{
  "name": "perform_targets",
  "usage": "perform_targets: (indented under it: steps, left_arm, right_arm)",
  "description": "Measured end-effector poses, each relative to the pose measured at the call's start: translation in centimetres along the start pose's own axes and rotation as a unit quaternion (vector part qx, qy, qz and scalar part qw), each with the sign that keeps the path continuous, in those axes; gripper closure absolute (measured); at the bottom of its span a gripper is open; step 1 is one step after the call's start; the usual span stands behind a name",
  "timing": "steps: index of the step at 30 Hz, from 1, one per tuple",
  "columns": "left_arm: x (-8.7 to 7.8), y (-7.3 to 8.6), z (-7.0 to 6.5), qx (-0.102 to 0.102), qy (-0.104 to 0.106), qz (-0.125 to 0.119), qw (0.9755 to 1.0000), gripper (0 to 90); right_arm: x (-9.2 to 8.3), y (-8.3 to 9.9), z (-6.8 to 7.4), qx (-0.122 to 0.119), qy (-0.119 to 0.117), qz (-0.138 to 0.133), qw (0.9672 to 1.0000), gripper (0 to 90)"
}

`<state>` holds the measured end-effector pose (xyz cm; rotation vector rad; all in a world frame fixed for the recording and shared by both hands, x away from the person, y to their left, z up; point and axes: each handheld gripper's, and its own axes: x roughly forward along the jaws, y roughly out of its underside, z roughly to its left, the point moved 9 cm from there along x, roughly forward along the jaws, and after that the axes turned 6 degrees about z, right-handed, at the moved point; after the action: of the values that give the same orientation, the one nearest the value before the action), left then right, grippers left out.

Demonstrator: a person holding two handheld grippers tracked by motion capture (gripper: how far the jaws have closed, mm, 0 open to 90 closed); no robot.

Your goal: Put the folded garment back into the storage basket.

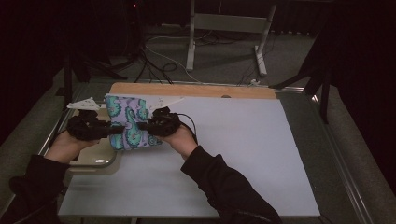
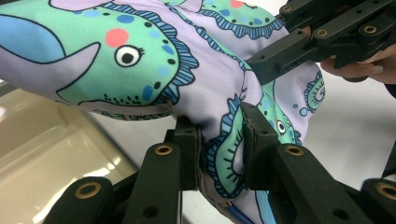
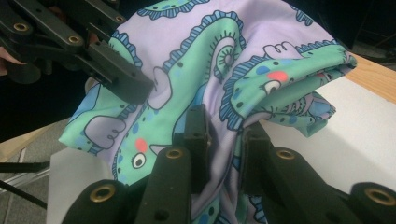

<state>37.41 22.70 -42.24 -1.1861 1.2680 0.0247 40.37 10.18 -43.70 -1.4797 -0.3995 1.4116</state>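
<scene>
A lilac cloth printed with green dinosaurs hangs bunched above the table's left side, held up between both grippers. From the left, my left gripper is shut on a fold of it. In the left gripper view its jaws pinch the cloth, with the other gripper biting in from the upper right. My right gripper is shut on the cloth from the right. In the right gripper view its jaws squeeze a fold of the cloth, and the left gripper grips at the upper left.
A beige tray lies under the left hand at the table's left edge, also seen as tray. A white mat covers the table, with a wooden strip along the far edge. A metal stand and cables are on the floor beyond.
</scene>
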Motion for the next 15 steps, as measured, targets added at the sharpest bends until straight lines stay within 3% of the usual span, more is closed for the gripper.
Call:
perform_targets:
  steps: [9, 15]
  left_arm:
    - [-2.2, 1.2, 1.2, 0.0, -0.015, 0.001, 0.9999, 72.3]
    - [-3.4, 2.1, 2.2, -0.011, -0.021, 0.002, 0.9997, 72.3]
  right_arm:
    - [1.8, -1.5, 1.6, -0.017, -0.007, 0.003, 0.9998, 77.5]
    - [3.2, -2.5, 2.6, -0.025, -0.01, 0.003, 0.9996, 77.6]
